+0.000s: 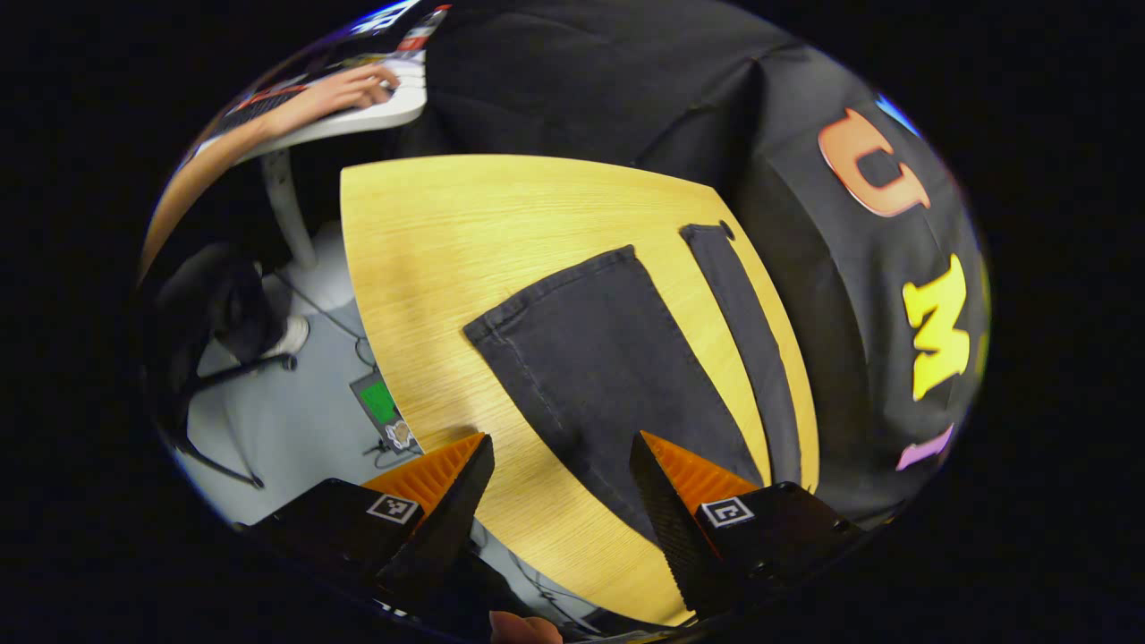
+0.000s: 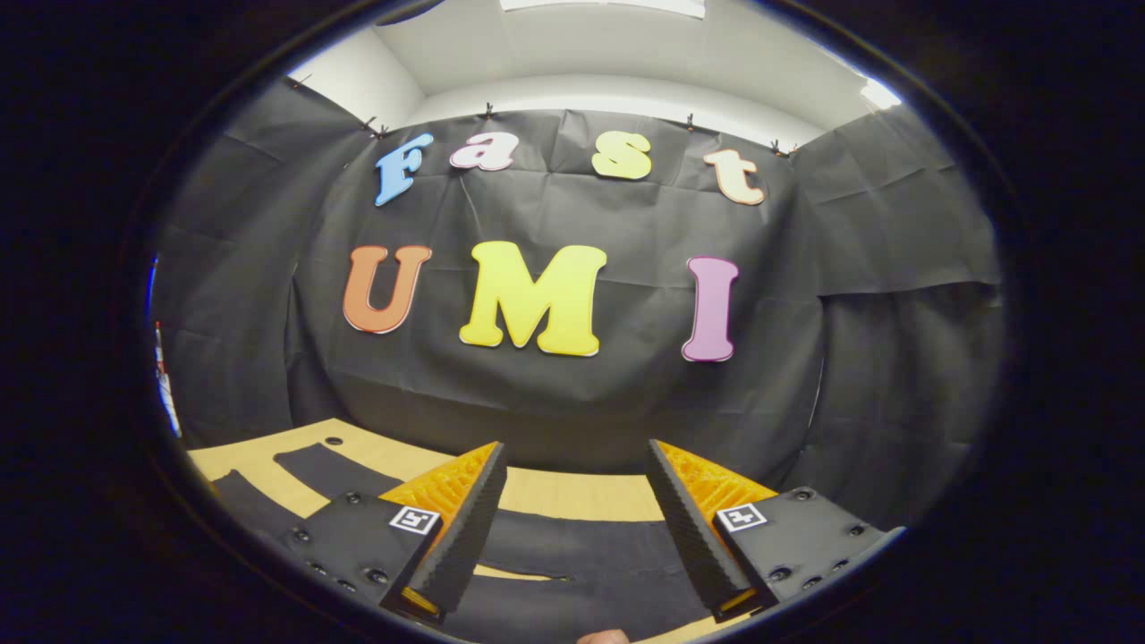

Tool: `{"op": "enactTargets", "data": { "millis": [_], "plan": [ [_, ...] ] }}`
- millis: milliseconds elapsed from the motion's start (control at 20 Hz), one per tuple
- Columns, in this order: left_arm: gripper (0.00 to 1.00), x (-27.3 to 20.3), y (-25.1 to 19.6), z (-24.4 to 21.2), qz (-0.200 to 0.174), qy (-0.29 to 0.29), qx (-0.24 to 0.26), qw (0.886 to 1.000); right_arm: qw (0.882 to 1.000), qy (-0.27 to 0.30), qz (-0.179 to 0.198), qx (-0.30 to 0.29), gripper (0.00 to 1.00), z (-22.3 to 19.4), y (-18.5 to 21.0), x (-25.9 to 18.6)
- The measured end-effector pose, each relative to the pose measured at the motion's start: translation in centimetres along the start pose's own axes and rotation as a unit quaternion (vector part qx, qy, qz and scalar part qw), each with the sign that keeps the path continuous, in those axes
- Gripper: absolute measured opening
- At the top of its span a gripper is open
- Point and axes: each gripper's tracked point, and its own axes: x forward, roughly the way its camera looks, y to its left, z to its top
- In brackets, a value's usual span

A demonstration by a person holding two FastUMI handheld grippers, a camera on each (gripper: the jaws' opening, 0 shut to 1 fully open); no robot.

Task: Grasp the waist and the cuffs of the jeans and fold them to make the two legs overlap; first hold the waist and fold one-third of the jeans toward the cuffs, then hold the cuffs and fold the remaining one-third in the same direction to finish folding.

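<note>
Both grippers hang above the bench [image 1: 420, 268], jaws spread wide, nothing between them. The left gripper [image 1: 559, 470] looks down on the jeans [image 1: 608, 358], which lie flat on the wood with the two legs apart: a wide leg near me, ending in a cuff [image 1: 546, 291], and the second leg [image 1: 747, 331] as a narrow strip closer to the booth wall. The right gripper [image 2: 577, 519] points more level, over dark denim low in its view; whether that is the waist end I cannot tell.

Risks as I judge them:
- The legs are not yet overlapped. If I pinch only the top layer at the hem, the leg will peel and twist rather than travel whole.
- The far leg lies near the bench edge by the wall; a careless drag could pull it off.
- My two hands sit at different heights and angles. Lifting unevenly would skew the fold line.
- Dark cloth against a dark wall makes edges hard to read.
</note>
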Motion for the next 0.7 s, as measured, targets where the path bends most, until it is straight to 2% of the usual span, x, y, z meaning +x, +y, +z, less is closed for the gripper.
{"op": "enactTargets", "data": {
  "millis": [150, 450, 600, 700],
  "plan": [
    [0.98, 0.5, -0.6, 1.2, -0.017, -0.001, -0.048, 0.999, 1.000, 0.007, -0.015, -0.002, 0.92, -0.4, -1.3, 0.0],
    [0.99, 2.2, -2.7, 3.6, -0.049, -0.021, -0.070, 0.996, 0.999, 0.029, -0.045, 0.001, 0.92, -1.7, -4.2, 0.2],
    [0.98, 3.1, -3.8, 4.4, -0.083, -0.031, -0.117, 0.989, 0.998, 0.039, -0.059, 0.002, 0.92, -2.2, -5.4, 0.3],
    [0.94, 3.2, -4.2, 4.6, -0.102, -0.031, -0.155, 0.982, 0.997, 0.041, -0.066, -0.001, 0.92, -2.5, -6.2, 0.5]
  ]
}}
